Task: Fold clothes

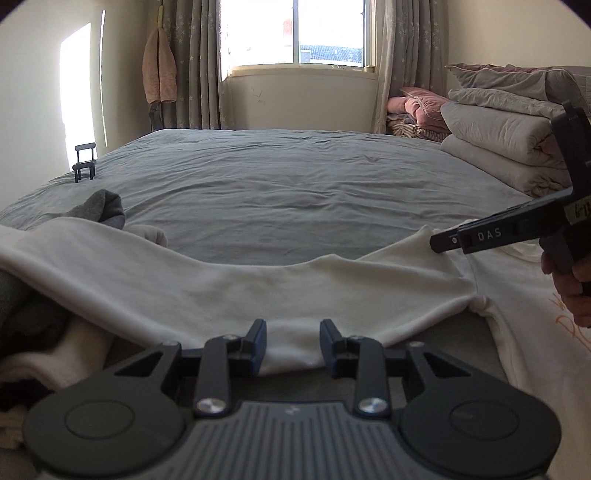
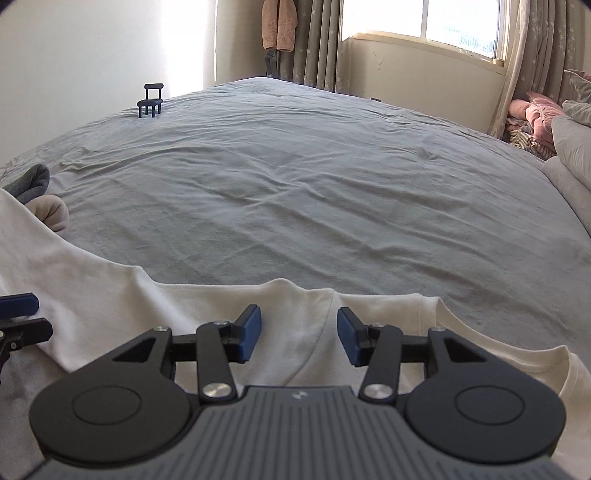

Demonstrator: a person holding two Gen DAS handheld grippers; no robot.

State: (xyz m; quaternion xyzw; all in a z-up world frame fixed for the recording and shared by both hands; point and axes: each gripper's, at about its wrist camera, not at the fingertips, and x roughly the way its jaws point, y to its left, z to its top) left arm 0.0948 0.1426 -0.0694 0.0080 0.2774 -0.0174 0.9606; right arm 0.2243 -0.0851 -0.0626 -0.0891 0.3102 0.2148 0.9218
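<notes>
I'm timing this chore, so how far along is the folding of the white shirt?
Early. Done: the white shirt lies spread on the grey bed. In hand: the left gripper has shirt fabric bunched between its fingers; the right gripper stands open above the shoulder area, gripping nothing. Left: no finished fold shows, and a heap of other clothes waits at the left.

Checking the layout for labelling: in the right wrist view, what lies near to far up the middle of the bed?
right gripper → white shirt → grey bedsheet → window
</notes>
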